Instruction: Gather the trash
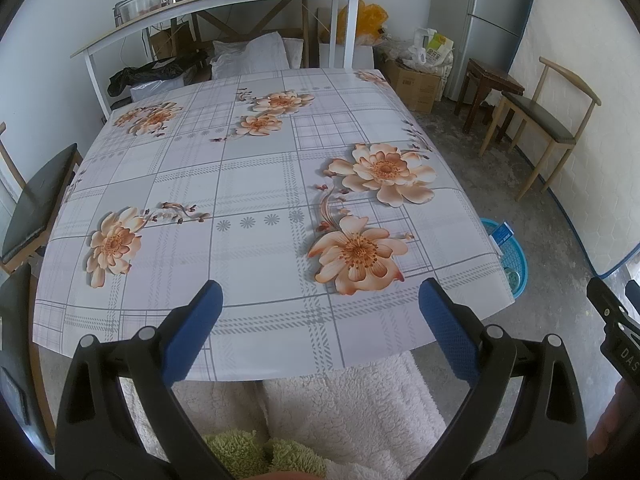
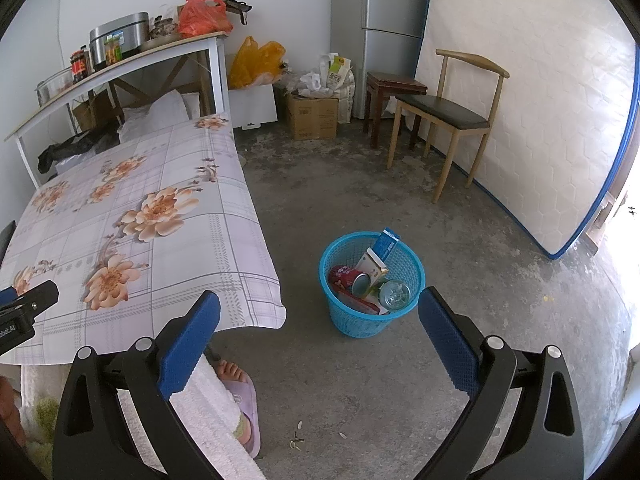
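Both grippers spread wide, nothing held: left gripper (image 1: 320,320) hangs over the near edge of the table (image 1: 248,184), right gripper (image 2: 320,322) over the bare floor (image 2: 360,380) beside it. Just ahead of the right gripper, between its fingers in view, stands the blue basket (image 2: 344,320) on the floor, holding a red can (image 2: 345,278), a clear bottle (image 2: 394,294) and a blue-white carton (image 2: 385,247). Beyond: chair (image 2: 444,112), fridge (image 2: 384,20).

Black-framed gripper (image 1: 320,320) with blue textured pads (image 1: 194,334), silver screws.
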### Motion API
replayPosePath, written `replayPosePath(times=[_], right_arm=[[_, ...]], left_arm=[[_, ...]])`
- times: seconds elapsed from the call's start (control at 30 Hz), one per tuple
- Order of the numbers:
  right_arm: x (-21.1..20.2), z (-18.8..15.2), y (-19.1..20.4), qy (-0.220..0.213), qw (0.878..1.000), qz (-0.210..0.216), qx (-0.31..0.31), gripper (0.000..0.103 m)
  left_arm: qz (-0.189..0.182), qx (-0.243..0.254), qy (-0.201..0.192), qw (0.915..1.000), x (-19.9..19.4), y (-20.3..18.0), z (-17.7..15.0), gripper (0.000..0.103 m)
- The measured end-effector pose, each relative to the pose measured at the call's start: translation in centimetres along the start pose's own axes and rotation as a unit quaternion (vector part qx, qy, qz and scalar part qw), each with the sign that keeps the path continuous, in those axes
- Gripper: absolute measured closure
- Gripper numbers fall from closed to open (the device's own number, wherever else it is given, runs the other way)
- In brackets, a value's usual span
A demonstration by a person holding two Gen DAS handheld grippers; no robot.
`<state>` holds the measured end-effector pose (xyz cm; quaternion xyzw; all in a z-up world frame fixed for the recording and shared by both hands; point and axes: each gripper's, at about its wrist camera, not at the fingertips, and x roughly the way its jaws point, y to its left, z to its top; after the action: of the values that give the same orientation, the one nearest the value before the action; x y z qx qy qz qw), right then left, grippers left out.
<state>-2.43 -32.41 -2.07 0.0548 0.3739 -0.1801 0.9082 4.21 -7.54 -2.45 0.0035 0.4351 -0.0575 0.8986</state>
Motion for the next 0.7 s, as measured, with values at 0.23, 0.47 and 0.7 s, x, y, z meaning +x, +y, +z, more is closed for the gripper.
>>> replayPosePath(times=[0.23,0.47,0.7], right_arm=[[0.03,-0.05,0.05,0.0,1.0,0.001,-0.001,0.007],[0.04,-0.01,0.42,0.0,1.0,0.003,-0.002,0.007],[0.05,0.03,0.39,-0.001,1.0,0.003,-0.002,0.007]], left_arm=[[-0.001,0.001,0.0,1.0,0.03,0.09,0.03,0.008],[-0.001,0.001,0.0,1.0,0.05,0.1,0.06,0.008],[-0.001,0.001,0.001,1.0,0.05,0.04,0.07,0.008]])
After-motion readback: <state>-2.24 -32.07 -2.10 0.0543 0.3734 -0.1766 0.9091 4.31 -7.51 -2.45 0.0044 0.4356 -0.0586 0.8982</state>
